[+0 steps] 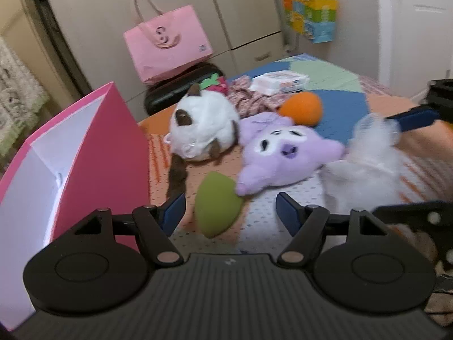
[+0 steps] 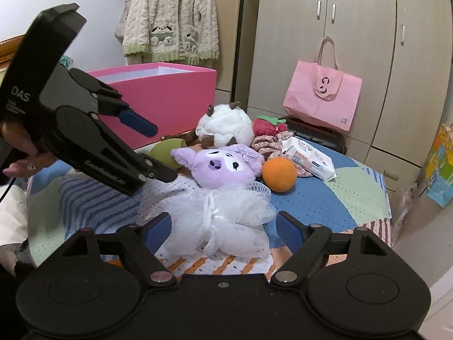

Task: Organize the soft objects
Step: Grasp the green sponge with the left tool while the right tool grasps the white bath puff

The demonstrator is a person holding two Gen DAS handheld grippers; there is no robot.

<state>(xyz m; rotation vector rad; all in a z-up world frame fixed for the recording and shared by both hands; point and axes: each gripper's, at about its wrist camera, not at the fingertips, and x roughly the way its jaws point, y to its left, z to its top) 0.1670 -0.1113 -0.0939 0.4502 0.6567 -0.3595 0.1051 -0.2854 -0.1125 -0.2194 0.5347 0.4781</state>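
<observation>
A: Start at the fingers. How does the left gripper [image 1: 230, 208] stand?

B: Its jaws stand apart and grip nothing. The green egg-shaped sponge [image 1: 218, 205] lies on the bedspread [image 1: 283, 221] in the gap between them, but the pads are clear of it.

A: And the right gripper [image 2: 223, 229]?

B: Also spread wide, one blue pad on either side of the white mesh bath pouf [image 2: 218, 223]. The left pad is right at the netting; whether it touches, I cannot tell. The right pad is clear. Nothing is squeezed.

A: What lies beyond the pouf?

B: Just past it, touching its far edge, is the purple plush toy [image 2: 219, 167], lying face up with a bow on its head. To its right, just beside it, sits the orange ball [image 2: 279, 174]. Farther back is the white fluffy plush [image 2: 225, 126] with brown ears, and right of that a red strawberry plush [image 2: 269, 126], a bundle of patterned fabric [image 2: 267, 144] and a pack of wipes [image 2: 308, 157].

A: And the container?

B: The pink box [image 2: 167, 99] stands open at the far left of the bed, white inside. Behind everything, a pink tote bag [image 2: 322, 90] leans against the wardrobe [image 2: 362, 42].
</observation>
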